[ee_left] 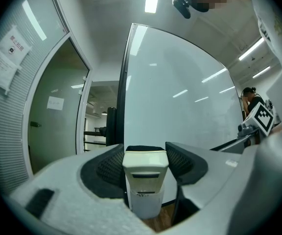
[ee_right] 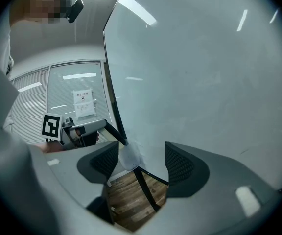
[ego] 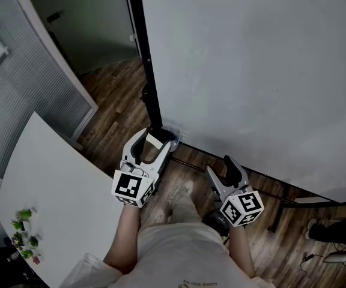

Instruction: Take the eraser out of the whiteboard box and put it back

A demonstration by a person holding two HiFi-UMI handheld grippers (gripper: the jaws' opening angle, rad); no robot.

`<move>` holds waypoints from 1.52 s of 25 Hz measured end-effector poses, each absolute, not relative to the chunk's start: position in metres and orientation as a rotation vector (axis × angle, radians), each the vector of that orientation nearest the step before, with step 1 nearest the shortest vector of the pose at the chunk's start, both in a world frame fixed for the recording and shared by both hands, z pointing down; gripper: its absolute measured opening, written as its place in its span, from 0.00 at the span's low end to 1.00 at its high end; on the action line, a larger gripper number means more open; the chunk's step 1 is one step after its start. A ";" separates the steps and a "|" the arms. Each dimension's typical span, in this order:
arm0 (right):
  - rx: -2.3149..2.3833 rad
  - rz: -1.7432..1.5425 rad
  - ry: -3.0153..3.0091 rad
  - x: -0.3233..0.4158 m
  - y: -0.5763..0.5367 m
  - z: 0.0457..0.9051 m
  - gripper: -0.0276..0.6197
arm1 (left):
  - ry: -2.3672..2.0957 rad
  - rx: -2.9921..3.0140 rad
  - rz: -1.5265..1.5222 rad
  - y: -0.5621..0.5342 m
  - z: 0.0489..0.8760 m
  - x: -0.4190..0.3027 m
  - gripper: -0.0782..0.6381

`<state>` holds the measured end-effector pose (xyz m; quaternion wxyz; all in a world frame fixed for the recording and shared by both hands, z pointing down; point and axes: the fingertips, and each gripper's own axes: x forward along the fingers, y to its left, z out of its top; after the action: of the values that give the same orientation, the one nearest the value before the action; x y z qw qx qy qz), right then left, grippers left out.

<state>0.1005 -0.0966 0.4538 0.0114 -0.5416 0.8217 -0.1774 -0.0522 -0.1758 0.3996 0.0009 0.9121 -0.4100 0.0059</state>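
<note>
A big whiteboard (ego: pixel 251 59) stands in front of me. My left gripper (ego: pixel 157 134) points level at its lower left corner and is shut on the eraser (ego: pixel 152 143). In the left gripper view the eraser (ee_left: pixel 145 180) is a cream block with black felt on its far end, upright between the two pads (ee_left: pixel 109 168). The clear whiteboard box (ego: pixel 174 132) sits at that corner just beyond the eraser. In the right gripper view the box (ee_right: pixel 129 156) shows beyond the jaws. My right gripper (ego: pixel 219 165) hangs to the right, open, nothing between its fingers (ee_right: pixel 180 165).
A white table (ego: pixel 47 185) with small green plants (ego: pixel 24 236) fills the lower left. The whiteboard's black frame post (ego: pixel 146 59) rises beside a glass door. Its black stand bar (ego: pixel 281 194) and cables lie on the wooden floor at right. A person (ee_left: pixel 251 99) stands far off.
</note>
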 end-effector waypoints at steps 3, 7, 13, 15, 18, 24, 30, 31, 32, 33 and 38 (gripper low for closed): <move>-1.692 -0.556 2.560 0.101 -0.098 0.454 0.50 | -1.281 2.859 0.037 -0.178 0.405 -0.051 0.48; -1.699 -0.560 2.558 0.103 -0.100 0.457 0.50 | -1.272 2.853 0.043 -0.180 0.410 -0.050 0.48; -1.702 -0.565 2.562 0.103 -0.102 0.459 0.50 | -1.261 2.853 0.054 -0.183 0.414 -0.048 0.48; -1.703 -0.565 2.562 0.103 -0.102 0.459 0.50 | -1.258 2.853 0.055 -0.183 0.414 -0.048 0.48; -1.705 -0.569 2.562 0.102 -0.103 0.459 0.50 | -1.252 2.854 0.059 -0.184 0.415 -0.048 0.48; -1.708 -0.579 2.563 0.102 -0.104 0.461 0.50 | -1.237 2.852 0.071 -0.185 0.418 -0.046 0.48; -1.720 -0.584 2.554 0.102 -0.105 0.462 0.49 | -1.220 2.848 0.085 -0.187 0.424 -0.044 0.48; -1.723 -0.587 2.553 0.103 -0.106 0.463 0.49 | -1.217 2.847 0.088 -0.188 0.426 -0.044 0.48; -1.725 -0.592 2.552 0.103 -0.106 0.465 0.49 | -1.213 2.845 0.091 -0.189 0.428 -0.043 0.48; -1.728 -0.597 2.551 0.104 -0.107 0.466 0.49 | -1.210 2.844 0.093 -0.190 0.429 -0.043 0.48; -1.727 -0.611 2.557 0.101 -0.110 0.471 0.49 | -1.196 2.841 0.097 -0.192 0.434 -0.042 0.48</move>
<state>0.1013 -0.1103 0.4709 -0.0023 -0.5490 0.8129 -0.1944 -0.0418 -0.1924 0.4343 0.0289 0.9208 -0.3877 0.0316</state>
